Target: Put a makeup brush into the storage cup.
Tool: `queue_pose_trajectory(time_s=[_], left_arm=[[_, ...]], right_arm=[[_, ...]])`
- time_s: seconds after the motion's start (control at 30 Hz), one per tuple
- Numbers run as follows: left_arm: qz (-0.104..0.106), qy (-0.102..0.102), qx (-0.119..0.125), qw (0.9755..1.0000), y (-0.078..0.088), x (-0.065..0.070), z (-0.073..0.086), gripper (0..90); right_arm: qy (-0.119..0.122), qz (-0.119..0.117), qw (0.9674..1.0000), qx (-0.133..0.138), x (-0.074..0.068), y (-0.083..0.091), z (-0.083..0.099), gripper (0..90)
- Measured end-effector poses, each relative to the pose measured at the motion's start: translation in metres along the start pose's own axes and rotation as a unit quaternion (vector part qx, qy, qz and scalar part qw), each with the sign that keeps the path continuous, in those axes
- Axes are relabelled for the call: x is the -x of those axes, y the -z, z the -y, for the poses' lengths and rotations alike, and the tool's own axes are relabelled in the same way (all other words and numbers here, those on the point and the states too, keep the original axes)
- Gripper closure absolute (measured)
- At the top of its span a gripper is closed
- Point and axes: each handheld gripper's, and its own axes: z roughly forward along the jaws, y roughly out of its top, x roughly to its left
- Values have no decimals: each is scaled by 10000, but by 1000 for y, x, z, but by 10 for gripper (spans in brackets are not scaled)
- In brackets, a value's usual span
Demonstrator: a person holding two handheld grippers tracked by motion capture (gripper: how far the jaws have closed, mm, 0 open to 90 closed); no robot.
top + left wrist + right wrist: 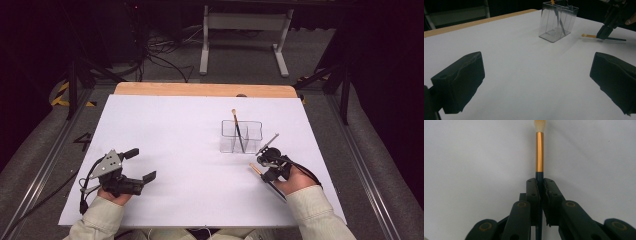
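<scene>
mostly bare white tabletop [175, 150], dark room

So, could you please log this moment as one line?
left tongs: open, empty | right tongs: shut on brush | holder: holds second brush | table

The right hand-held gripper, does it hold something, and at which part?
The right hand-held gripper is shut on a paintbrush, clamping its dark handle just behind the gold ferrule.
</scene>
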Motion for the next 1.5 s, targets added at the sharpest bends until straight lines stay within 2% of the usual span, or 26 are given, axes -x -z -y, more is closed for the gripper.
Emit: queue_pose_trajectory(time_s=[0.1,0.43,0.7,0.9,1.0,1.17,1.23,1.4,1.47,1.5], left_arm=[[-1,9,13,10000,0,0,0,3],[-4,-12,22,10000,0,0,0,3],[-11,-7,33,10000,0,-1,0,3],[-2,-9,27,10000,0,-1,0,3],[-8,-4,34,10000,0,-1,0,3],[1,-5,27,10000,0,-1,0,3],[-4,-23,30,10000,0,-1,0,3],[0,-21,25,10000,0,-1,0,3],[4,-21,22,10000,0,-1,0,3],[4,-22,23,10000,0,-1,0,3]], right_arm=[[75,30,9998,185,-2,10,-1,835],[277,70,9982,536,-9,32,-3,834],[432,103,9951,888,-13,49,-4,834],[447,136,9931,1073,-14,57,-4,834],[463,146,9910,1246,-14,61,-4,834],[498,160,9853,1627,-15,73,-2,834],[525,174,9812,1847,-15,78,-1,834],[575,170,9735,2207,-15,85,1,834],[585,181,9678,2442,-15,88,2,833],[528,185,9669,2490,-16,89,2,834]])
